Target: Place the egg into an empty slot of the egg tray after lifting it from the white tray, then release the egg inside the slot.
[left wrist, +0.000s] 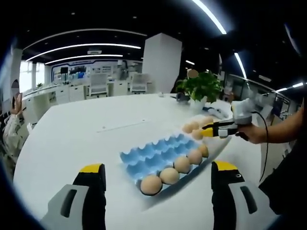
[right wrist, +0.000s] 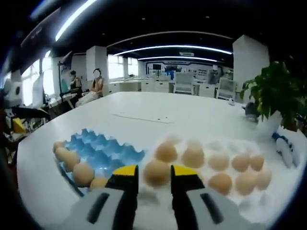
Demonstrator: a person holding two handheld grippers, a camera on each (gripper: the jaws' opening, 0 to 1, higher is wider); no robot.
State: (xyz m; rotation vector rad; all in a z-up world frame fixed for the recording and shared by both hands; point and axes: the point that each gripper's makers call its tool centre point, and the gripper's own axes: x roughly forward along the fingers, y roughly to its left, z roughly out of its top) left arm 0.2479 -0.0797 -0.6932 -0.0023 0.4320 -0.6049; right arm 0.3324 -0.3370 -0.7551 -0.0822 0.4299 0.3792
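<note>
Now egg (right wrist: pixel 157 172) sits between right gripper (right wrist: pixel 151 178) yellow-tipped jaws, unclamped.

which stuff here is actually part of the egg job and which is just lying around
Part of the job:
- right gripper, jaws either side of an egg
- white tray holding loose eggs
- blue egg tray, one row filled, other slots empty

Just lying about:
- potted plant
- left gripper, open, holding nothing
- chairs and desks in the background

Open office: white table (left wrist: pixel 86 139), ceiling light strips (right wrist: pixel 172 48), potted plant (left wrist: pixel 201 87).
</note>
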